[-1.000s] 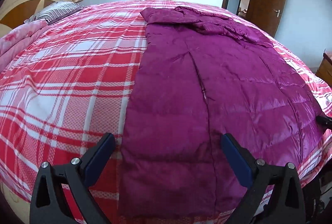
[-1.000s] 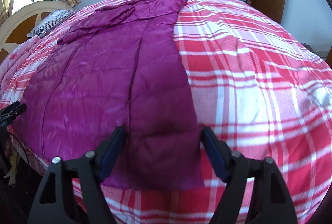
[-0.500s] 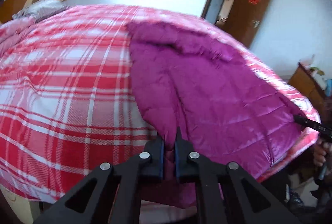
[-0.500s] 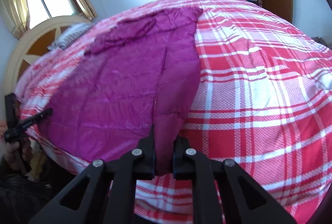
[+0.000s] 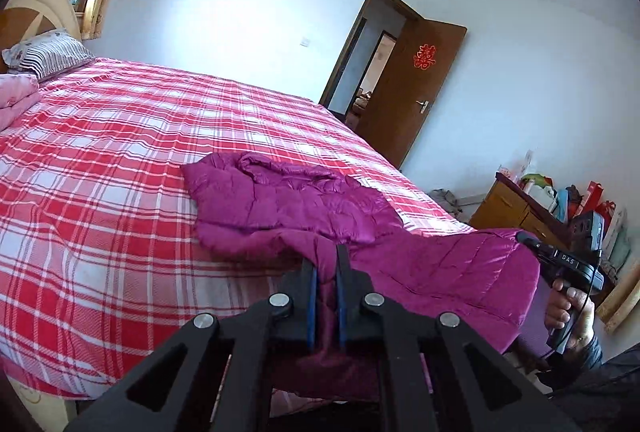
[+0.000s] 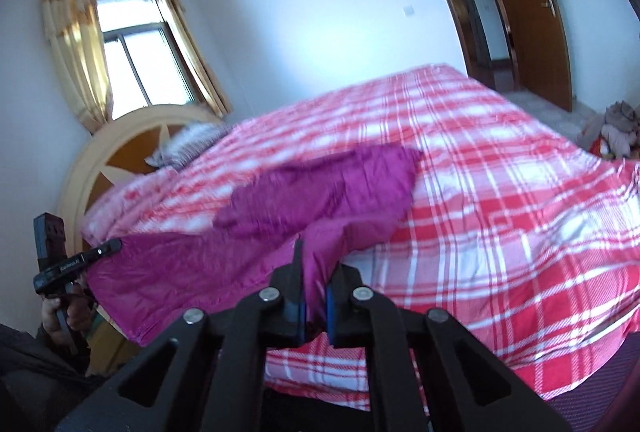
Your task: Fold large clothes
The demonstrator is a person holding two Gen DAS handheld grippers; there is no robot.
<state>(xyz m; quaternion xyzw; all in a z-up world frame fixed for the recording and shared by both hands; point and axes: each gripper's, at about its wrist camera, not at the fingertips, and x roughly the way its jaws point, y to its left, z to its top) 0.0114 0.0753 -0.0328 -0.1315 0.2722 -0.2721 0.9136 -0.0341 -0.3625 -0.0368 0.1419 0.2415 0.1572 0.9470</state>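
Observation:
A large magenta quilted coat [image 5: 320, 207] lies on the red plaid bed [image 5: 120, 159], its near hem lifted off the cover. My left gripper [image 5: 325, 256] is shut on one bottom corner of the hem, purple fabric pinched between its blue pads. My right gripper [image 6: 316, 260] is shut on the other bottom corner of the coat [image 6: 320, 191]. The hem hangs stretched between the two grippers. In the left wrist view the right gripper's black handle [image 5: 568, 260] shows at the right, with a hand around it. The left gripper's handle [image 6: 60, 264] shows at the left of the right wrist view.
A striped pillow [image 5: 44, 51] and a pink quilt [image 5: 16, 91] lie by the curved headboard [image 6: 120, 159]. A brown door [image 5: 420, 87] stands open past the bed. A wooden cabinet [image 5: 516, 207] with bags stands near the bed's foot. A curtained window [image 6: 136, 51] is behind the headboard.
Both grippers went from open over the flat hem to shut on its two corners. Both have since risen and tilted up, lifting the hem off the bed.

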